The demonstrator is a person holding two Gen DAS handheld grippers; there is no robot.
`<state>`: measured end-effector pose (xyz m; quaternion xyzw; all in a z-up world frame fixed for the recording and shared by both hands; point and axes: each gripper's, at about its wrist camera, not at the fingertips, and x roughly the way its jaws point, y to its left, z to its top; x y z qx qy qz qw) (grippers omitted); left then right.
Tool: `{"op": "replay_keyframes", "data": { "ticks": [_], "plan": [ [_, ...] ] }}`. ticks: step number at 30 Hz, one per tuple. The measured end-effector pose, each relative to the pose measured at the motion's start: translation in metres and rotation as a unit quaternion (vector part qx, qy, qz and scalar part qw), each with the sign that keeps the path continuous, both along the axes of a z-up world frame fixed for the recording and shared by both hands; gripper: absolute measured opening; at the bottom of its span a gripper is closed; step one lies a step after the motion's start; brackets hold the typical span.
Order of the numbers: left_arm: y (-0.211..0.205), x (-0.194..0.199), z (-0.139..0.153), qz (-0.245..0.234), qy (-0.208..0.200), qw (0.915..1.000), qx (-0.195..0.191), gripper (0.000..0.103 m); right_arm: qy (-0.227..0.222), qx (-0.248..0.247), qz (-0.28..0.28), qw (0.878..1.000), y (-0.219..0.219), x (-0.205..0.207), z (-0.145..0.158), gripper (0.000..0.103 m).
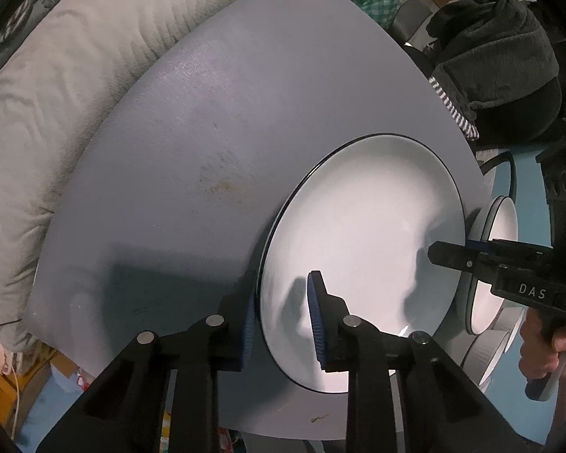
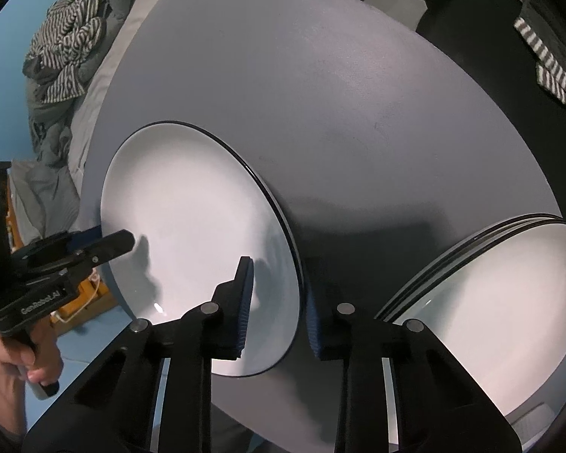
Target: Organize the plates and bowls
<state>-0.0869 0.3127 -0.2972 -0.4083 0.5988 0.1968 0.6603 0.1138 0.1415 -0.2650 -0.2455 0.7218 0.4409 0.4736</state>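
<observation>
A white plate with a thin black rim (image 1: pixel 366 256) (image 2: pixel 192 234) lies on the grey table (image 1: pixel 207 143) (image 2: pixel 320 94). My left gripper (image 1: pixel 281 317) is open, its jaws astride the plate's near rim. My right gripper (image 2: pixel 279 307) is open, its jaws astride the opposite rim. Neither pad visibly presses the rim. The right gripper also shows in the left wrist view (image 1: pixel 468 256), and the left gripper in the right wrist view (image 2: pixel 105 243). A stack of like plates (image 2: pixel 502 309) (image 1: pixel 494 264) stands at the table's edge beside the right gripper.
A cream quilted blanket (image 1: pixel 56 94) borders the table. Dark clothing and a striped cloth (image 1: pixel 498 60) (image 2: pixel 554 71) lie at one edge, and striped fabric (image 2: pixel 64 45) at another. The floor is blue (image 2: pixel 15 56).
</observation>
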Motion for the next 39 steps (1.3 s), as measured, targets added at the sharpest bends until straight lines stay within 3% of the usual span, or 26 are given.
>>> {"op": "replay_keyframes", "data": {
  "ticks": [8, 17, 39],
  "plan": [
    [0.0, -0.005, -0.003, -0.003, 0.008, 1.0, 0.003, 0.014, -0.021, 0.015, 0.001, 1.0, -0.004, -0.005, 0.001, 0.023],
    [0.001, -0.012, -0.004, -0.007, -0.005, 0.9999, 0.005, 0.013, -0.058, -0.012, 0.036, 0.998, 0.003, -0.016, -0.006, 0.02],
    [-0.004, -0.02, 0.006, -0.02, -0.006, 0.9998, -0.003, 0.013, -0.04, -0.021, -0.009, 0.999, -0.01, -0.013, 0.001, 0.017]
  ]
}}
